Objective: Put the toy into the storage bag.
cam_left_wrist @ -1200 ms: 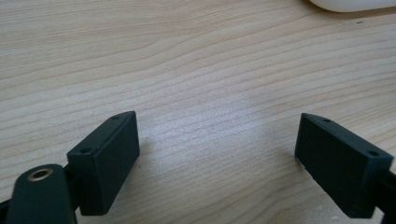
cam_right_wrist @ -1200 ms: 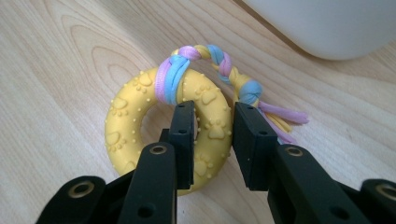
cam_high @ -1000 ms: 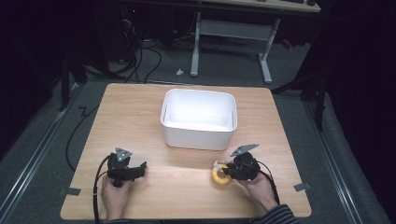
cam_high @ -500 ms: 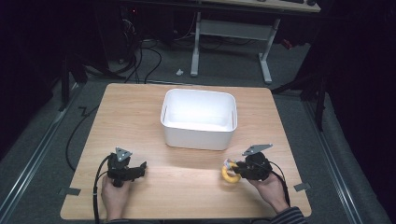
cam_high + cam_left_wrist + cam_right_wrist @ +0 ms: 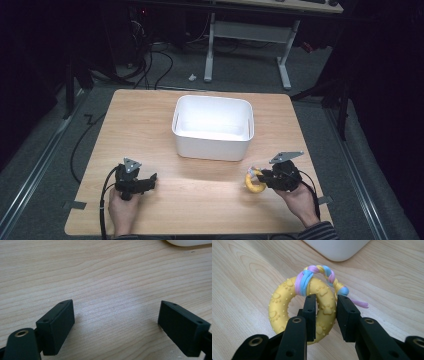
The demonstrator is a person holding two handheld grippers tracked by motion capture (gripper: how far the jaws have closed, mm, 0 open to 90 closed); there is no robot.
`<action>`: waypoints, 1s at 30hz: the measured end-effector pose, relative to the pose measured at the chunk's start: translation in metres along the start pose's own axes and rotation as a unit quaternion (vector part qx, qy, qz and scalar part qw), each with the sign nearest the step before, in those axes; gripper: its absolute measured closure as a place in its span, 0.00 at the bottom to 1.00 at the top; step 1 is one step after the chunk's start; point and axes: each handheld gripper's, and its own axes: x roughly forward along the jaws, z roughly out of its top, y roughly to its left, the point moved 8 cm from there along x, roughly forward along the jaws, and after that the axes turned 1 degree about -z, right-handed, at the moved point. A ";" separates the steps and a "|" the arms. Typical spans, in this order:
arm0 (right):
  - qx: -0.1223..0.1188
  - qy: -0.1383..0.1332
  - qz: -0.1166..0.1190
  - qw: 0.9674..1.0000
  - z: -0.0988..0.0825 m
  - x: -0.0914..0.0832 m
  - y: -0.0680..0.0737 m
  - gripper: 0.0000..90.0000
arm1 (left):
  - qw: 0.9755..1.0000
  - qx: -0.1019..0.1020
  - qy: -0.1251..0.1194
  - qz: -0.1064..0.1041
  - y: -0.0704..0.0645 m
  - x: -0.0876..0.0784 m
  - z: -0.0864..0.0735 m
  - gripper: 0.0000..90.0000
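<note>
We see the ring (image 5: 299,307) between the jaws of the right tongs (image 5: 326,315), which close on its right-hand arc in the right gripper view; one jaw passes through the hole and the other presses the outer edge, so these tongs stand narrow and hold the ring. In the high view the ring (image 5: 254,181) sits at the left tip of the right tongs (image 5: 261,179), near the front right of the table (image 5: 150,125) and in front of the right corner of the bin (image 5: 212,127), apart from it. We cannot tell whether the ring touches the table or hangs just above it. A hand (image 5: 300,200) grips these tongs from behind, with a striped sleeve (image 5: 317,232) at the bottom edge. The left tongs (image 5: 148,181) lie at the front left of the table, well apart from the ring, in the other hand (image 5: 122,210). In the left gripper view the left tongs (image 5: 116,322) stand wide, with bare wood between the jaws, holding nothing. The ring is yellow, with raised paw prints and small dots over its surface. A braided cord (image 5: 322,273) in pink, blue and yellow is looped round its upper arc, knotted near the outer jaw, and ends in a loose pink tail on the wood. The bin is white, with rounded corners, and we see its corner (image 5: 337,250) beyond the ring.
</note>
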 end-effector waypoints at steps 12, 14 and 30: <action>0.008 -0.013 -0.010 1.000 0.005 -0.023 -0.014 0.78 | 1.000 0.000 0.000 0.000 0.000 0.000 0.000 0.16; 0.009 -0.015 -0.014 1.000 0.007 -0.028 -0.016 0.79 | 1.000 0.000 0.000 0.000 0.000 0.000 0.000 0.16; 0.003 -0.033 -0.021 0.999 0.021 -0.048 -0.024 0.80 | 1.000 0.000 0.000 0.000 0.000 0.000 0.000 0.16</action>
